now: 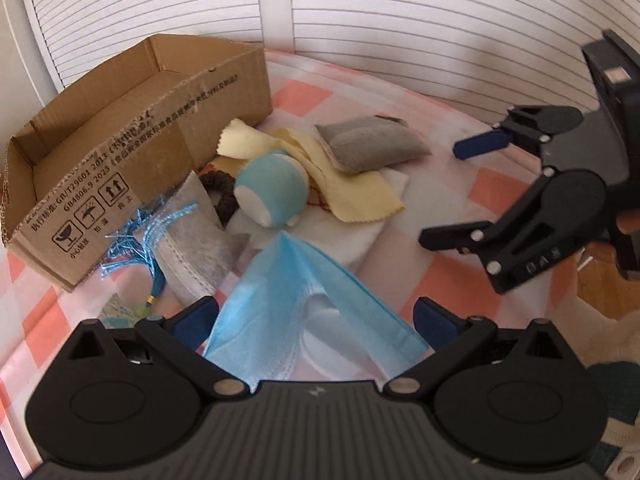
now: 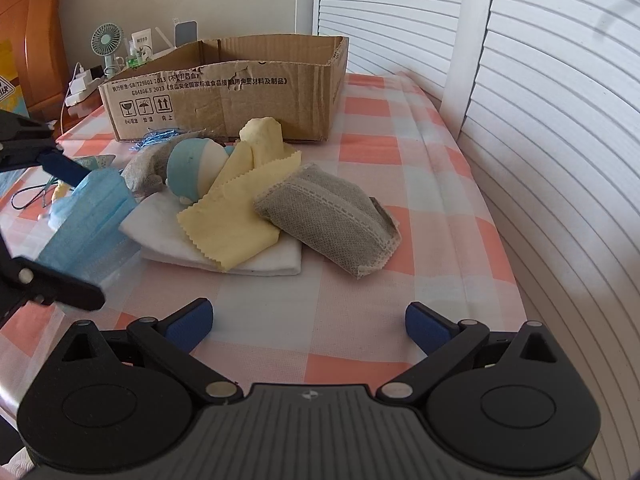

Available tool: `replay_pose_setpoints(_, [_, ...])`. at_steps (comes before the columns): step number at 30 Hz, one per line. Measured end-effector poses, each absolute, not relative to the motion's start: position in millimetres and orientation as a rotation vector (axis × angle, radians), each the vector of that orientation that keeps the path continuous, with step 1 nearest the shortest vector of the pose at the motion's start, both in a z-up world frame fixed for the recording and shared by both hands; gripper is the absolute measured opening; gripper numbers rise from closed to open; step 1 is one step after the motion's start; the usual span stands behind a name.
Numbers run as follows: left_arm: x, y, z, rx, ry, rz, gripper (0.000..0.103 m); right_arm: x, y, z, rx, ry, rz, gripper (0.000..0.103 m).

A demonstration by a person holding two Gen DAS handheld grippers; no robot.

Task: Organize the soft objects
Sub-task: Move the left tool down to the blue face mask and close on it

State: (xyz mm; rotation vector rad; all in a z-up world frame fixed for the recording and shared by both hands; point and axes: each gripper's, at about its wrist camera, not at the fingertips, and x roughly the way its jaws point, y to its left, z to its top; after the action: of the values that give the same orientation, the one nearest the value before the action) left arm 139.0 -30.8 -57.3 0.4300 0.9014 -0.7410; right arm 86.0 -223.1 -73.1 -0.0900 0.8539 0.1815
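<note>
Between the spread left tongs [image 1: 314,318] lies the blue mask [image 1: 304,312].

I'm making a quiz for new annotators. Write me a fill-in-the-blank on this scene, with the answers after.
1. The cardboard box shows no soft items inside, so it looks ____.
2. The grey pouch leans on the ____ cloth.
3. The blue face mask lies between the fingers of the ____ gripper.
4. The right gripper holds ____.

Answers: empty; yellow; left; nothing
</note>
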Motion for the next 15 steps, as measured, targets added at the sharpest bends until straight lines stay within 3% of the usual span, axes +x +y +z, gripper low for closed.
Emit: replay_pose_setpoints(15, [116,-21,-79,0.293,0.920,-0.600,0.103,82,-223,-74,-0.087,0.832,0.178,0.103])
